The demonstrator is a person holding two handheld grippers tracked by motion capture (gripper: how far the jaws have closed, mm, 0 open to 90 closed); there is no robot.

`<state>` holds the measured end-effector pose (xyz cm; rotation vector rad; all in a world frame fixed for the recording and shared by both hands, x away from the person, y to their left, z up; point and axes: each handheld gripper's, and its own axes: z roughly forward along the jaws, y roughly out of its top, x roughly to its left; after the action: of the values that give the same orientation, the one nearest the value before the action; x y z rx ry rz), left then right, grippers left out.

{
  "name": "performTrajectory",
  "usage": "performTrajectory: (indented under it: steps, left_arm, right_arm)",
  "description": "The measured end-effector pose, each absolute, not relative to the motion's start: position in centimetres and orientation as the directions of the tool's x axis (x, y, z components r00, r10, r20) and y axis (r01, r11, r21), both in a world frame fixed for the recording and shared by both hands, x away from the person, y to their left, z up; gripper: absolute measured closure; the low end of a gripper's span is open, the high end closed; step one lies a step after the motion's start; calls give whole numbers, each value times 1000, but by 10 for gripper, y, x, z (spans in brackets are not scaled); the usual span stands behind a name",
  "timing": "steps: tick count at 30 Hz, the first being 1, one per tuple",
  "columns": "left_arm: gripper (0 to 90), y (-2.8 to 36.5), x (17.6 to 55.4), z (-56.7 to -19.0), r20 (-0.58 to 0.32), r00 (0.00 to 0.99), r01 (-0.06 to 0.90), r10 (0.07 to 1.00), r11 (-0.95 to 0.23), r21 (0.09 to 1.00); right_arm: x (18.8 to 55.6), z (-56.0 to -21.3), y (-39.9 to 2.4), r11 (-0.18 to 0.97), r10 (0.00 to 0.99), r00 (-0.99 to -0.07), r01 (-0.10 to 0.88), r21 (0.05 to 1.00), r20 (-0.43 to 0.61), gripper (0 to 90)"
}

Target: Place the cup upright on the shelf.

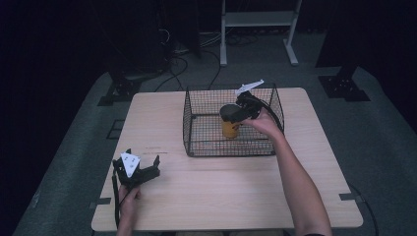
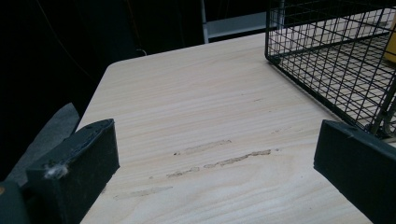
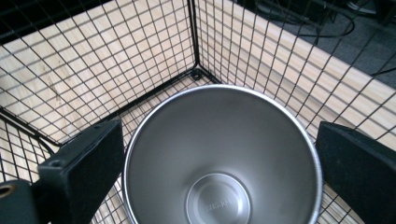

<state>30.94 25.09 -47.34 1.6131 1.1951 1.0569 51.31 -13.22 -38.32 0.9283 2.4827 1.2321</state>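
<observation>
High view. Nearest the camera, the person's forearms enter from below; the left gripper [image 1: 136, 170] rests near the front left corner of the table [image 1: 221, 196], jaws spread, gripping nothing. Farther off, the right gripper [image 1: 239, 112] reaches down into the wire basket [image 1: 192, 140], poised at the mouth of the cup [image 1: 229, 129], a yellow-sided tumbler standing upright on the basket floor.

Left gripper view. Both black jaws stand wide apart over bare wood, with a corner of the wire basket [image 2: 299, 60] at upper right; nothing lies between them.

Right gripper view. Looking straight down into the cup [image 3: 219, 154], the steel interior and thin rim lie between the widely spread jaws. The left jaw sits just beside the rim; whether it touches cannot be told. The right jaw stands apart from it.

Handling, as judged: an empty, rigid metal vessel, probably light, with smooth walls likely to slip. A grasp across the outer wall just below the rim, or pinching the rim itself, seems soundest; the basket mesh limits sideways approach.
</observation>
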Motion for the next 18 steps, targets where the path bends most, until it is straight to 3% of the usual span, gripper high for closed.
performTrajectory:
  steps: [18]
  left_arm:
    - [0,251,310,-473,141,185,263,973,-187,947]
  right_arm:
    - [506,-361,-151,352,638,-760,434,829,127,21]
